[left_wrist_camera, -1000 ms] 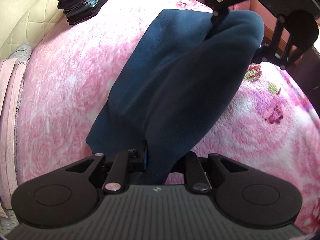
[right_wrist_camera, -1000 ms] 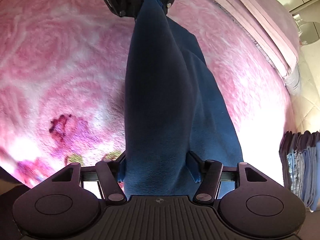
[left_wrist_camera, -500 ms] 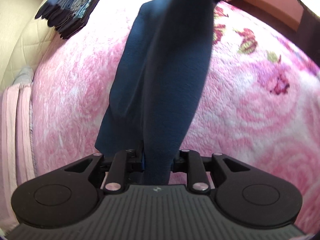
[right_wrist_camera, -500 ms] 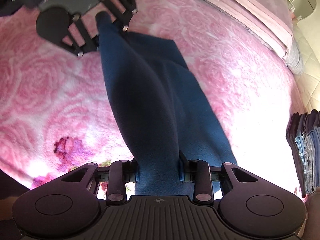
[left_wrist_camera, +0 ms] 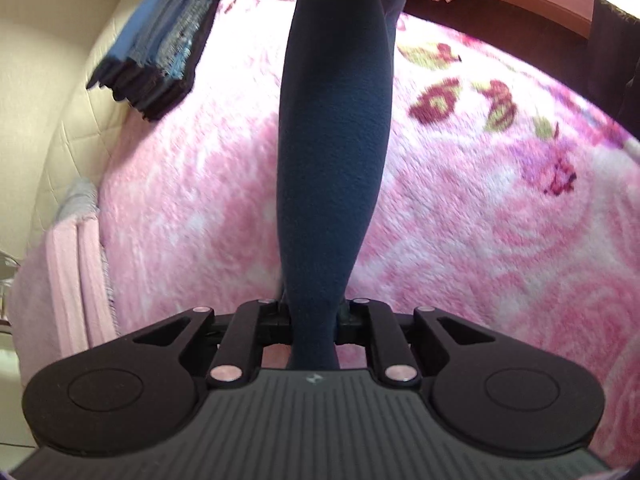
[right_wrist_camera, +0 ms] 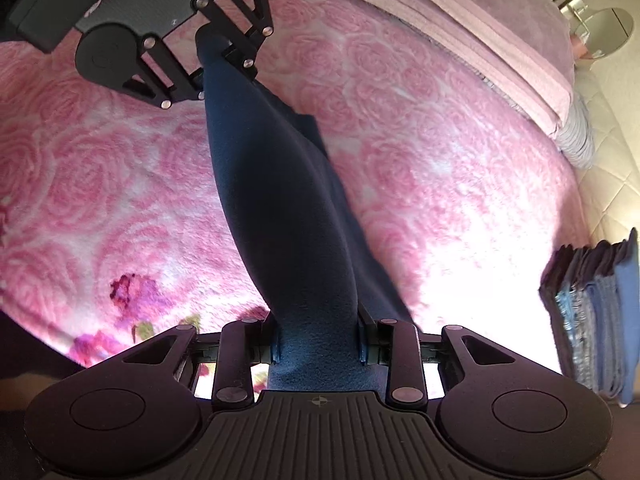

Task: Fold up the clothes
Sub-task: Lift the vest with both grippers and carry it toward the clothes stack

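- Navy fleece garment hangs stretched between both grippers above the pink rose blanket.
- Left gripper: jaws closing, narrow, pinching one end.
- Right gripper: jaws clamped on the other, thicker end.
- Right view alone shows the mirror; both show the folded stack.

The pink blanket lies open at 3 and 9 o'clock; the stacked clothes block 10 o'clock, the stretched navy garment bars 12.

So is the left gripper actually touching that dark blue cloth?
Touching. The left wrist view shows the left gripper closing on the dark blue cloth pinched between its fingers.
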A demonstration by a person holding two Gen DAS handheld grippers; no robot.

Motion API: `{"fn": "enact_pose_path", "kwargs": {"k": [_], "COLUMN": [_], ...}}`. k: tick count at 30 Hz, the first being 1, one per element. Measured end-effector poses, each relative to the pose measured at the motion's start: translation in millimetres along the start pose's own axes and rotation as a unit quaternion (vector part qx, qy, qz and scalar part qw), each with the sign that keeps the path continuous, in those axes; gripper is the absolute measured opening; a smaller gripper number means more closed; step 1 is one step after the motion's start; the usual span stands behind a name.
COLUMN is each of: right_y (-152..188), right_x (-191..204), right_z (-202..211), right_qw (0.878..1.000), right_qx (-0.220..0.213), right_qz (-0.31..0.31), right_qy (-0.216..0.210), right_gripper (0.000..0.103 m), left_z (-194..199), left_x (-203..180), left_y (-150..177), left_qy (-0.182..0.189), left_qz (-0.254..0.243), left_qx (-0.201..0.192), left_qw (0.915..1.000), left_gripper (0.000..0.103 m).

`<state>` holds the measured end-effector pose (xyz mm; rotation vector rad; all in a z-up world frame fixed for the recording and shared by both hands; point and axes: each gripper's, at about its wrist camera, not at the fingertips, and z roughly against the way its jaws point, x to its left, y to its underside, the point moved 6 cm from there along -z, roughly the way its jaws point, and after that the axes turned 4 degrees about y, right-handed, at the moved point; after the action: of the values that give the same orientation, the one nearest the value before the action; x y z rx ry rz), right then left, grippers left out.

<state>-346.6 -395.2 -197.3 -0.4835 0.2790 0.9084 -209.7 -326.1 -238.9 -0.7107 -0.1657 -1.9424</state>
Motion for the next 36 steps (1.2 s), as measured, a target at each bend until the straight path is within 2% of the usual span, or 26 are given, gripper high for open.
{"fn": "enact_pose_path", "kwargs": {"k": [13, 18, 29, 36], "right_y": [-4, -8, -5, 5], "right_x": [-50, -69, -94, -107], "right_z": [71, 98, 139, 149], "right_qw": [0.999, 0.998, 0.995, 0.993], "right_qx": [0.007, 0.009, 0.007, 0.019], "right_qz": [0.003, 0.009, 0.009, 0.000], "right_qy": [0.032, 0.057, 0.102, 0.117], "right_gripper": [0.031, 0.031, 0.031, 0.031], "left_z": [53, 71, 96, 98], "left_x": [61, 79, 103, 109], "left_y": [-45, -59, -83, -101], "left_qy": [-0.032, -0.049, -0.082, -0.087], "left_qz": [-0.022, -0.011, -0.022, -0.033], "left_qx": [-0.025, -0.033, -0.055, -0.075], "left_qw": [0.9989, 0.9982, 0.9949, 0.9929], "left_gripper": [0.012, 0.012, 0.012, 0.012]}}
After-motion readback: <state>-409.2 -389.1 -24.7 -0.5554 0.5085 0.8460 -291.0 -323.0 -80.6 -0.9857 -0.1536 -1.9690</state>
